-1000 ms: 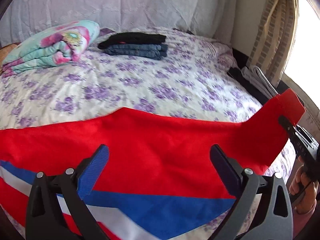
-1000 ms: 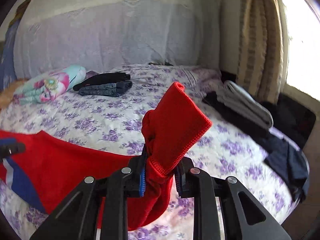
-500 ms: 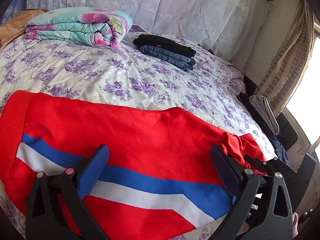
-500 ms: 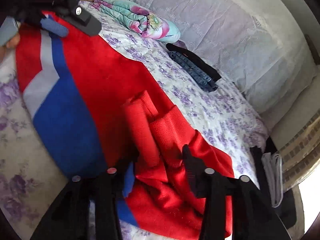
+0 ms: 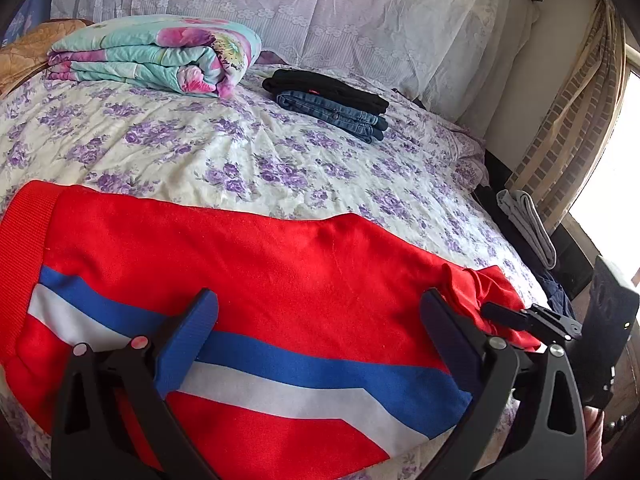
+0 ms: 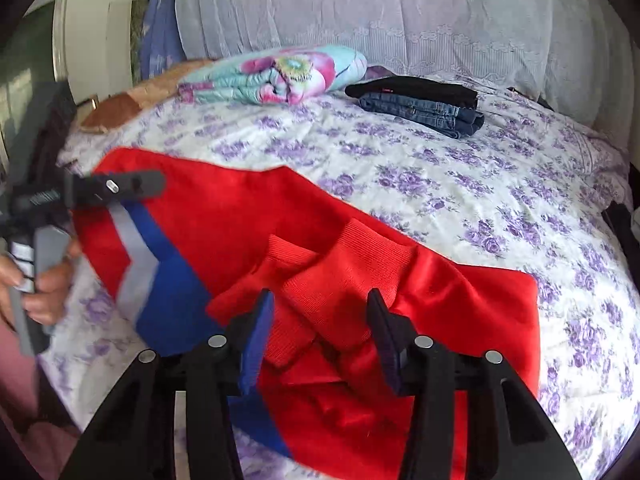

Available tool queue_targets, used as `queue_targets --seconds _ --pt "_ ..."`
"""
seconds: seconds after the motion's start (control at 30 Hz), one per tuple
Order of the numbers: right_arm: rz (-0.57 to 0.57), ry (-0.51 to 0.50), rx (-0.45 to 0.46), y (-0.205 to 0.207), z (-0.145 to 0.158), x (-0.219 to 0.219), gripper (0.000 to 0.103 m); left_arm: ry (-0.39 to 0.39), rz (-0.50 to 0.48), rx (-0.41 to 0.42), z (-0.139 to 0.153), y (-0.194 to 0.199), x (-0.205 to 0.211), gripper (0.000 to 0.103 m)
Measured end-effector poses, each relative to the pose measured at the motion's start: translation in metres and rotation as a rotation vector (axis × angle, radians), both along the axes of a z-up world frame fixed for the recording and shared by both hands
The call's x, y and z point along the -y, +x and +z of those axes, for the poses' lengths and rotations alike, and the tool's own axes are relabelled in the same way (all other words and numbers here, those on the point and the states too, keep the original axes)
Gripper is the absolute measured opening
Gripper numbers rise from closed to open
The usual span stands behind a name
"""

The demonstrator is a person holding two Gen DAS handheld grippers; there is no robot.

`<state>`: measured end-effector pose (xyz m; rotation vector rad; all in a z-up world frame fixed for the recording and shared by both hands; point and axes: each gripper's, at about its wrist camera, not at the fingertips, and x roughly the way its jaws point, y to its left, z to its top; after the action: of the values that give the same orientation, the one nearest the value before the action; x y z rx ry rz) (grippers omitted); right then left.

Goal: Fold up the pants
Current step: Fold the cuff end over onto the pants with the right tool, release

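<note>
Both claws tilt down over the red pants at the bed's near edge. The left claw gapes wide and empty; the right claw, jaws just narrowing but apart, straddles the bunched cuffs without pinching. Beyond lies bare sheet, then a far stack of jeans and a quilt.

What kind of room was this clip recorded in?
A bedroom, most likely in a home. The red pants lie on a bed with a purple-flowered sheet, a folded floral quilt sits near the lace-covered headboard, and striped curtains hang by a bright window.
</note>
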<state>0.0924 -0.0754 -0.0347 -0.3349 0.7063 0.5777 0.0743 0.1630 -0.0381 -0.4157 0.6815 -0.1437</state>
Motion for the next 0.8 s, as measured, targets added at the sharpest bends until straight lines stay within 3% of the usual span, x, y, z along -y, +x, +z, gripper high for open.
queue_targets --seconds 0.03,0.07,0.1,0.17,0.27,0.4,0.47,0.53,0.63,0.67,0.7,0.8 --pt "-0.009 -0.020 0.017 0.002 -0.005 -0.002 0.044 -0.001 0.000 0.000 0.000 0.000 0.000 0.099" --pt "-0.017 -0.028 0.029 0.003 -0.005 -0.002 0.037 0.000 0.000 0.000 0.000 0.000 0.000 0.099" --pt "-0.016 -0.029 0.038 0.003 -0.005 -0.002 0.022 0.000 0.000 0.000 0.000 0.000 0.000 0.099" --pt "-0.026 -0.023 0.060 -0.001 0.003 0.002 0.011 0.001 0.000 -0.001 0.000 0.000 0.000 0.099" --pt "-0.023 0.056 0.068 0.001 0.020 0.009 0.008 0.000 -0.001 0.000 0.000 0.000 0.000 0.099" --pt "0.070 0.132 0.048 -0.017 0.032 0.003 0.008 -0.001 -0.002 0.001 0.000 0.000 -0.001 0.099" --pt "0.079 0.084 0.023 -0.016 0.015 -0.006 0.008 0.001 -0.003 0.000 0.000 0.000 -0.001 0.099" --pt "0.068 0.052 -0.057 -0.005 -0.011 -0.010 0.010 0.000 -0.004 0.000 0.000 0.000 -0.001 0.099" --pt "0.079 0.159 -0.117 -0.003 -0.009 0.001 0.020 0.000 -0.004 0.000 0.000 0.000 0.000 0.099" --pt "0.087 0.215 -0.138 -0.004 -0.003 0.006 0.034 -0.001 -0.003 0.002 0.000 0.000 0.000 0.099" --pt "0.087 0.274 -0.145 -0.006 0.004 0.015 0.042 -0.002 -0.002 0.008 0.001 -0.001 0.000 0.099" --pt "0.028 0.369 -0.103 -0.011 0.026 0.048 0.042 0.023 -0.025 0.045 0.012 -0.006 0.009 0.099"
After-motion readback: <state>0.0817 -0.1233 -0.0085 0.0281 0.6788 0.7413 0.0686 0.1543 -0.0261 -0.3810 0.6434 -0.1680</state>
